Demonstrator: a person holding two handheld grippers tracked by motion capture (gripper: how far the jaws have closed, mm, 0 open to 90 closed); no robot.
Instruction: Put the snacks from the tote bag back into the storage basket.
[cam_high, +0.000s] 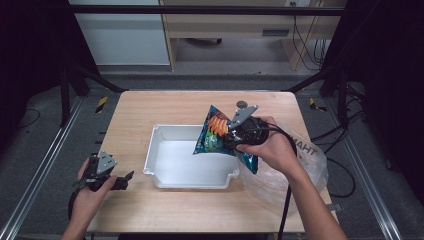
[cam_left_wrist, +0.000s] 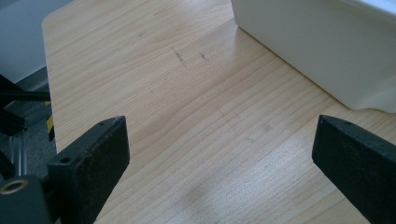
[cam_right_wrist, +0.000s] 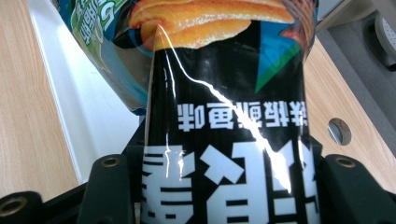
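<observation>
A glossy chip bag (cam_high: 216, 134), blue and black with orange chips printed on it, hangs above the right side of a white plastic bin (cam_high: 162, 165) in the high view. My right gripper (cam_high: 234, 136) is shut on the chip bag (cam_right_wrist: 224, 107), whose black panel with white characters sits between the jaws in the right gripper view. My left gripper (cam_high: 126, 178) rests low at the table's left front, open, with bare wood between its fingers (cam_left_wrist: 88, 163). The bin's outer wall (cam_left_wrist: 317, 46) stands ahead and to the right of it.
The wooden table (cam_high: 135, 115) carries a crumpled clear plastic bag (cam_high: 305, 165) with dark lettering under the right forearm. A small round metal disc (cam_high: 242, 104) lies near the far edge. Dark frame posts and metal rails flank the table.
</observation>
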